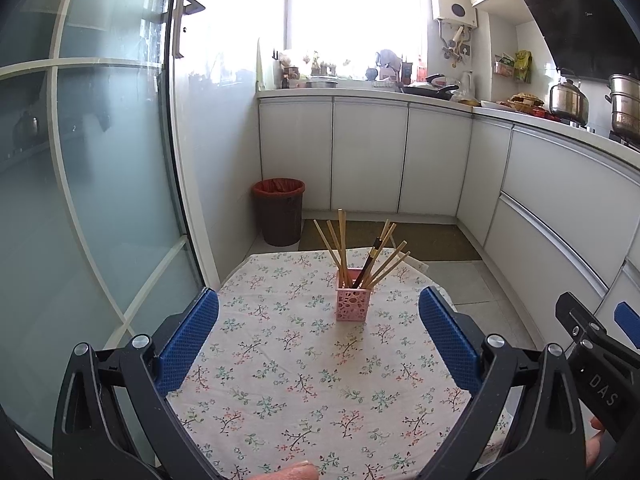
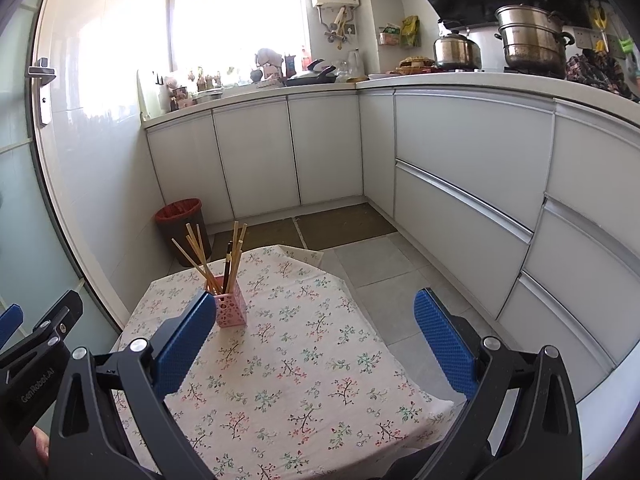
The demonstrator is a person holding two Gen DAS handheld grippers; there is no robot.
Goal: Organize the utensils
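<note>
- The left gripper [image 1: 319, 334] stands with its blue pads [image 1: 188, 342] spread wide and nothing between them; it hangs above the near part of the table, aimed at the holder.
- The right gripper [image 2: 315, 336] is likewise wide and empty, above the table's right half; its left pad crosses in front of the holder's near corner in its own view, though I cannot tell that it touches.
- Each tool's black body shows at the edge of the other's view, so the two are side by side, near one another.
- The pink holder [image 1: 352, 303] stands upright on the floral tablecloth [image 1: 280, 380], toward the far middle of the table, beyond both sets of fingers.
- In it stand the chopsticks [image 1: 342, 242]: a fan of pale wooden ones leaning left and right, and one dark stick [image 1: 370, 260] among them.
- No loose utensil shows anywhere on the cloth in either view.
- My judgement: the gathering step looks finished, or the sticks are about to be sorted; the frames alone do not settle which.
- If sorting follows, the next move calls for one tool to steady the light holder while the other closes on a single stick high up and lifts it straight, since the splayed sticks could tip the holder.
- Beyond the table lie the red-lined bin [image 1: 279, 210] and the white cabinets [image 1: 368, 156].
</note>
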